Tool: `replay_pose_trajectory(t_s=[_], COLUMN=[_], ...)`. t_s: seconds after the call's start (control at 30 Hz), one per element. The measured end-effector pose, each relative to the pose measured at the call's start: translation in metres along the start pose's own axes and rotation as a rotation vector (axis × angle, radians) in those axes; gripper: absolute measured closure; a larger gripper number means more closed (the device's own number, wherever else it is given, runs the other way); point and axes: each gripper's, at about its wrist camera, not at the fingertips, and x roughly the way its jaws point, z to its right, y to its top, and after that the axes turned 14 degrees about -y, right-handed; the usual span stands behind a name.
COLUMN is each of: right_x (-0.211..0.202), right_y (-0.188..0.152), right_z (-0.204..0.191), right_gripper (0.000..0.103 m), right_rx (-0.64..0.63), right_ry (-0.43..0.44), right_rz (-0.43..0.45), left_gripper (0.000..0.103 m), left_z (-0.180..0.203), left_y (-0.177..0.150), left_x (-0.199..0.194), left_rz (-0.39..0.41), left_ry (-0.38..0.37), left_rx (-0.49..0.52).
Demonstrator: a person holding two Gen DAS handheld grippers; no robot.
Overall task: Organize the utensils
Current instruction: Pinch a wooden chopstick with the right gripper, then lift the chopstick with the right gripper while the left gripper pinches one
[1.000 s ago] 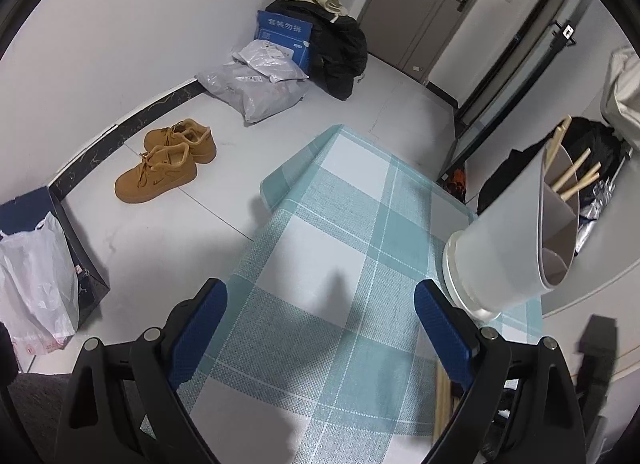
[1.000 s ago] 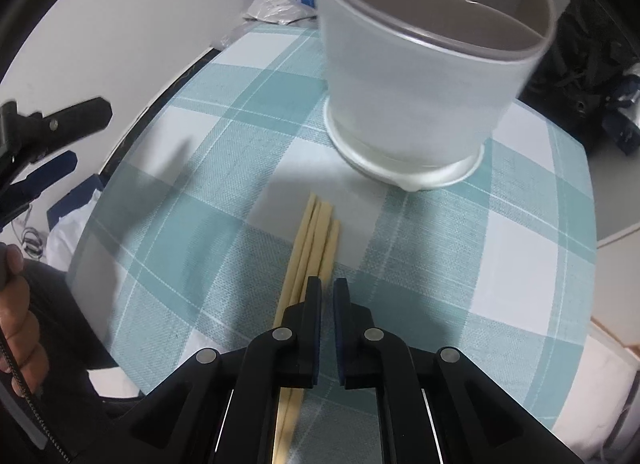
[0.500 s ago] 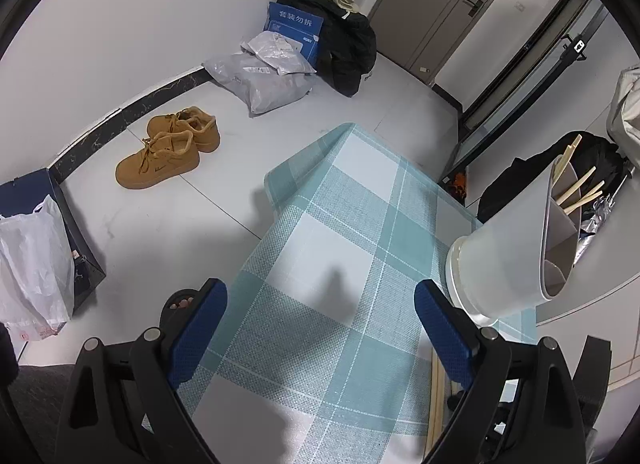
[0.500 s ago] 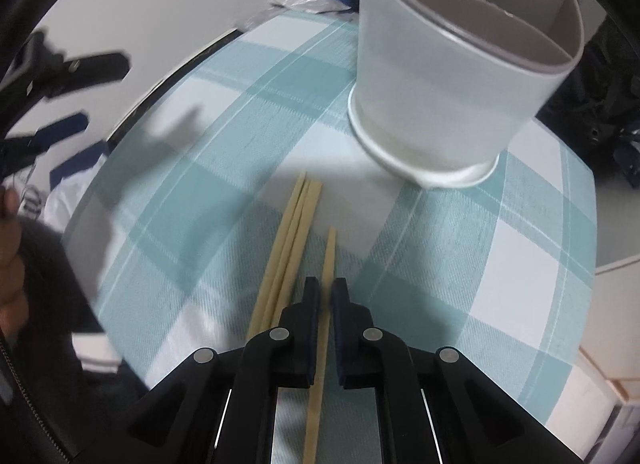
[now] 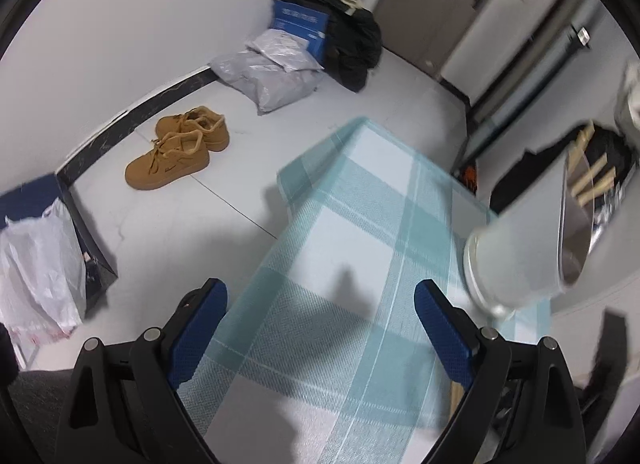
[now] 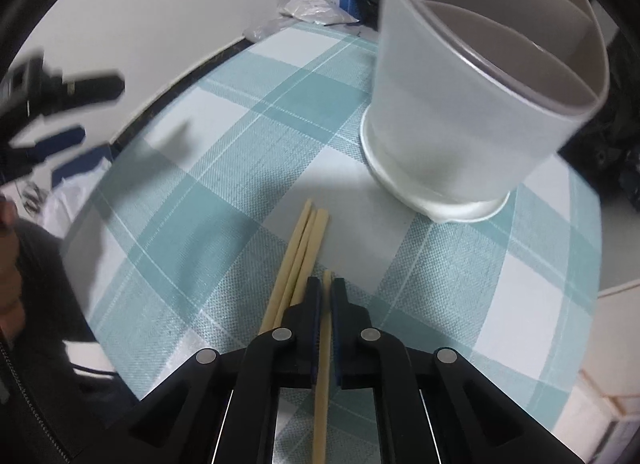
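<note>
1 chopstick [image 6: 322,364] clamped in right gripper [image 6: 327,288], 3 chopsticks [image 6: 298,260] left on bench [image 6: 224,168]; left gripper [image 5: 320,304] wide open, empty. Next, probably: lifting toward holder [image 6: 472,104].

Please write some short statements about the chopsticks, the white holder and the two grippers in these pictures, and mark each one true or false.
1. The right gripper is shut on one pale wooden chopstick. True.
2. The left gripper holds a chopstick. False: its blue-padded jaws stand wide open with nothing between them.
3. Three more pale wooden chopsticks lie together on the teal-and-white checked tablecloth. True.
4. The white round divided utensil holder is empty. False: chopstick ends stick out of it.
5. The holder lies on its side. False: it stands on its base.
</note>
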Motion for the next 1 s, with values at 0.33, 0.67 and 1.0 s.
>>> replay_pose_trajectory(t_s=[0.33,0.67,1.0], right_x=[-0.051,-0.043,-0.05], right_y=[-0.034,-0.084,-0.081], right_z=[0.113,0.182,0.193], right_gripper=[0.099,0.099,0.099], right_rx=[0.495,0.826,0.831], right_ry=[0.219,0.394,0.38], right_rz=[0.249,0.369,0.432], left_gripper=[0.011,0.011,0.011], left_z=[0.047,0.08,0.08], left_y=[-0.04,-0.064,-0.065], left_x=[0.025,0.043,0.05], left_rz=[-0.217,-0.338,-0.388], left_ry=[-0.028,0.029,0.109], left_rx=[0.213,0.326,0.312])
